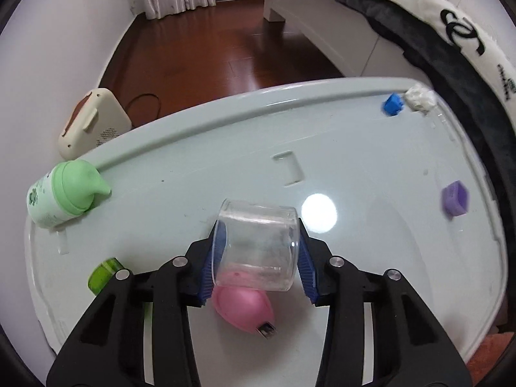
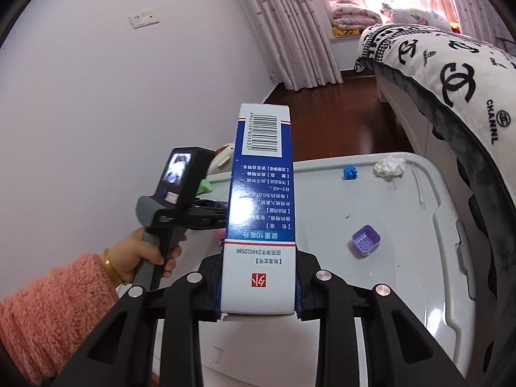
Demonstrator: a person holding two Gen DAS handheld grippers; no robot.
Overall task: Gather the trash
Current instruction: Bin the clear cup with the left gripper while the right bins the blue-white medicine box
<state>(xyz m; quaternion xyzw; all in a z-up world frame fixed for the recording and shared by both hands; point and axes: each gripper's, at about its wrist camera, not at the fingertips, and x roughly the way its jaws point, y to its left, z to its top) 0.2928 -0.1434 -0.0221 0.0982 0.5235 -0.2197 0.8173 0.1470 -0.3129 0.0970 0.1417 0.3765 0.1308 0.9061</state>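
Observation:
A clear plastic cup (image 1: 258, 245) lies on its side just above the pale table top (image 1: 354, 148), and my left gripper (image 1: 260, 235) is shut on it, blue pads (image 1: 213, 264) against both walls. Under the cup lies a pink nail clipper (image 1: 245, 306). My right gripper (image 2: 259, 287) is shut on a tall blue-and-white medicine box (image 2: 261, 193), held upright over the table's near side. A crumpled white tissue (image 1: 419, 98) (image 2: 389, 166) sits at the far right corner beside a blue brick (image 1: 393, 104) (image 2: 350, 172).
A green-capped bottle (image 1: 64, 193) lies at the left rim, a small green block (image 1: 103, 275) nearer me. A purple square cup (image 1: 454, 198) (image 2: 366, 241) stands at the right. A bed with a logo blanket (image 2: 451, 74) borders the right side. A cream appliance (image 1: 93, 122) sits on the floor.

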